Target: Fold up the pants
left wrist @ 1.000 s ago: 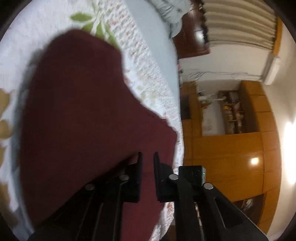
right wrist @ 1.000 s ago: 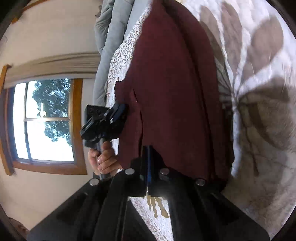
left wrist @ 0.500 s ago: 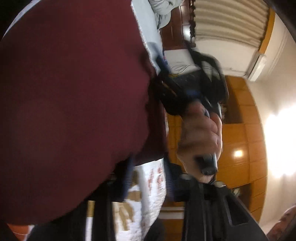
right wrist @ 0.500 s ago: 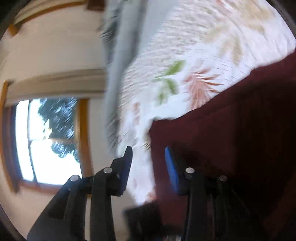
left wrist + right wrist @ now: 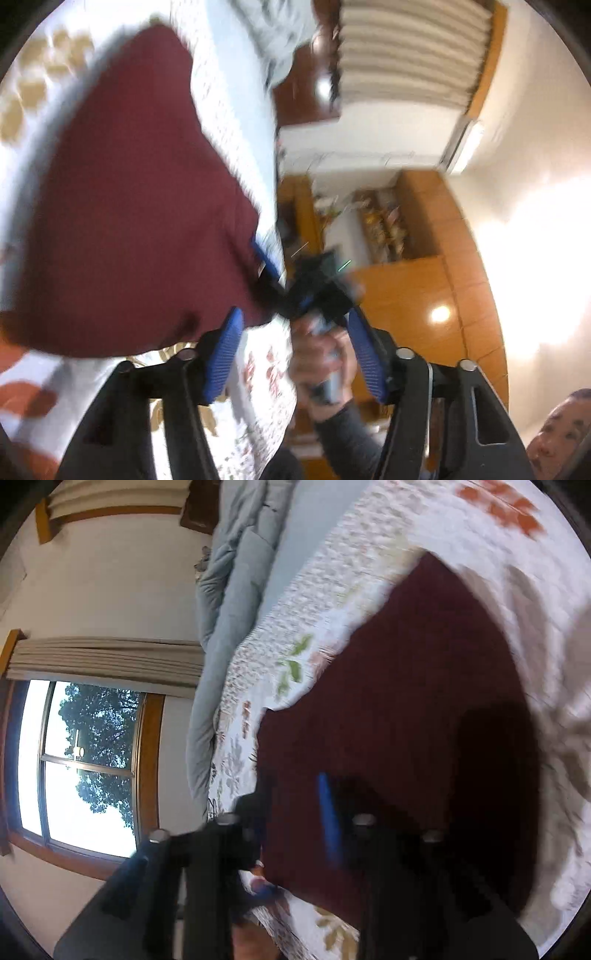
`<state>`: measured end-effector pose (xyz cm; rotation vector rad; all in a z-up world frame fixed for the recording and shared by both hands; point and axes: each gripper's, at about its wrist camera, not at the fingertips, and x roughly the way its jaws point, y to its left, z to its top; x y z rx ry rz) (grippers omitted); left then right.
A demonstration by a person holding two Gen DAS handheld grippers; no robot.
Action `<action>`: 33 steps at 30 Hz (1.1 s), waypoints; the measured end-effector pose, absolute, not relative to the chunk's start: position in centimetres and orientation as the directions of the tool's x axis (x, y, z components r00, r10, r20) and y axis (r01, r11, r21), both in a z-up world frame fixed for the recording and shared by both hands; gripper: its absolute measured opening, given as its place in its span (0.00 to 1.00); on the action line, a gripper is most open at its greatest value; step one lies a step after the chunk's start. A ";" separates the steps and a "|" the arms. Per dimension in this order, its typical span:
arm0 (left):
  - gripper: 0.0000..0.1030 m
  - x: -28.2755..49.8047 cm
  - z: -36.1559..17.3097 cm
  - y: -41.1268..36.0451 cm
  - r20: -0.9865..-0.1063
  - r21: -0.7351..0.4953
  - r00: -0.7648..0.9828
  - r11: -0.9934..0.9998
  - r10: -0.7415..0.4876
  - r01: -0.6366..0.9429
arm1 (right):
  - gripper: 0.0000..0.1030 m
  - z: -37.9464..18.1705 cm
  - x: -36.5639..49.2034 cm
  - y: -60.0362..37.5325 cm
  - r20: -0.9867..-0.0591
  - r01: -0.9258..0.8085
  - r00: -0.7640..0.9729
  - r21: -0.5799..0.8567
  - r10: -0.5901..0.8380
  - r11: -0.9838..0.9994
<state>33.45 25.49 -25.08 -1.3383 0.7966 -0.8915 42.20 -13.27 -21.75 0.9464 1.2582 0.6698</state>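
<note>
The dark red pants [image 5: 122, 221] lie on the flowery bed cover [image 5: 258, 398], near the edge of the bed. My left tongs [image 5: 295, 350] are opening, with their blue pads [image 5: 227, 354] spread wide and nothing between them; the cloth lies just past the left pad. In that view my right tongs [image 5: 273, 273] reach to the pants' corner by the bed edge, with my right hand [image 5: 325, 362] holding them. In their own view the right tongs [image 5: 295, 812] are blurry, but I think they are pressed together right at the pants' edge, and I cannot tell if they pinch cloth. If they missed it, the corner will stay behind when I pull. Pull too hard, and the pants may slide off the bed.
</note>
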 end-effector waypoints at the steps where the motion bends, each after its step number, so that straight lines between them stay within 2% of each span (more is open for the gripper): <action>1: 0.65 32.9 -25.1 26.5 0.025 -0.998 0.493 0.010 -0.869 0.067 | 0.00 -22.3 42.1 -14.5 -0.499 0.113 0.217 0.867 0.839 0.486; 2: 0.65 32.3 -25.4 27.5 0.027 -0.999 0.525 -0.004 -0.851 0.045 | 0.01 -22.6 41.8 -15.8 -0.510 0.139 0.226 0.860 0.830 0.490; 3: 0.65 31.7 -25.6 28.2 0.029 -0.999 0.544 -0.016 -0.839 0.029 | 0.08 -22.4 41.5 -17.1 -0.508 0.152 0.249 0.861 0.825 0.485; 4: 0.67 31.1 -25.7 28.5 0.031 -1.000 0.556 -0.022 -0.831 0.022 | 0.18 -21.9 41.0 -17.9 -0.496 0.147 0.264 0.868 0.827 0.474; 5: 0.68 30.7 -25.7 28.5 0.024 -1.000 0.565 -0.015 -0.825 0.021 | 0.38 -21.3 40.6 -18.3 -0.479 0.136 0.277 0.878 0.833 0.459; 6: 0.71 30.6 -25.5 28.7 0.009 -1.000 0.577 0.006 -0.817 0.024 | 0.43 -20.3 40.0 -18.5 -0.459 0.105 0.280 0.888 0.843 0.448; 8: 0.72 30.9 -25.2 29.2 0.004 -1.000 0.580 0.014 -0.815 0.028 | 0.43 -19.4 39.2 -17.8 -0.439 0.055 0.258 0.896 0.860 0.441; 10: 0.72 31.5 -25.0 28.7 -0.001 -1.000 0.580 0.018 -0.814 0.023 | 0.42 -19.4 39.0 -16.2 -0.479 0.023 0.231 0.873 0.847 0.487; 11: 0.72 31.4 -24.8 28.5 -0.005 -1.000 0.581 0.021 -0.814 0.020 | 0.24 -19.9 39.0 -15.9 -0.517 0.032 0.221 0.852 0.827 0.523; 12: 0.72 31.0 -24.6 28.3 -0.006 -1.000 0.583 0.019 -0.812 0.016 | 0.00 -21.3 39.5 -15.7 -0.560 0.061 0.210 0.825 0.801 0.561; 13: 0.72 30.7 -24.4 28.3 -0.023 -1.000 0.583 0.031 -0.812 0.005 | 0.00 -22.1 39.6 -16.4 -0.576 0.084 0.206 0.815 0.791 0.573; 15: 0.72 29.0 -23.2 28.2 -0.110 -0.993 0.587 0.119 -0.802 -0.023 | 0.02 -22.4 39.2 -17.9 -0.545 0.105 0.219 0.838 0.810 0.536; 16: 0.72 27.6 -22.5 28.6 -0.157 -0.985 0.587 0.171 -0.794 -0.032 | 0.07 -21.6 38.8 -18.3 -0.542 0.087 0.221 0.839 0.810 0.538; 18: 0.73 26.0 -20.6 28.6 -0.260 -0.956 0.588 0.290 -0.766 -0.044 | 0.44 -19.2 37.0 -18.9 -0.535 0.036 0.223 0.840 0.815 0.542; 21: 0.78 22.7 -16.4 28.6 -0.434 -0.862 0.596 0.503 -0.675 -0.058 | 0.69 -14.5 32.3 -20.0 -0.573 -0.036 0.265 0.798 0.775 0.602; 23: 0.80 19.6 -13.4 27.8 -0.544 -0.762 0.605 0.644 -0.582 -0.066 | 0.77 -11.7 28.1 -20.9 -0.607 -0.081 0.309 0.750 0.732 0.656; 25: 0.82 16.2 -9.9 26.4 -0.646 -0.604 0.625 0.795 -0.439 -0.065 | 0.80 -8.9 23.4 -20.9 -0.644 -0.126 0.360 0.683 0.675 0.719; 27: 0.83 12.6 -6.5 24.5 -0.705 -0.402 0.656 0.914 -0.268 -0.059 | 0.88 -6.9 19.0 -19.9 -0.678 -0.167 0.415 0.600 0.607 0.783; 28: 0.84 10.7 -4.9 23.4 -0.716 -0.313 0.671 0.948 -0.191 -0.064 | 0.88 -6.1 16.7 -19.9 -0.697 -0.177 0.441 0.549 0.565 0.817; 30: 0.84 7.6 -2.7 21.9 -0.718 -0.210 0.688 0.975 -0.104 -0.071 | 0.92 -4.4 11.6 -19.2 -0.734 -0.205 0.493 0.424 0.467 0.882; 33: 0.84 3.3 -0.3 20.1 -0.695 -0.167 0.717 0.982 -0.057 -0.085 | 0.95 -3.2 5.9 -18.5 -0.758 -0.205 0.542 0.299 0.362 0.932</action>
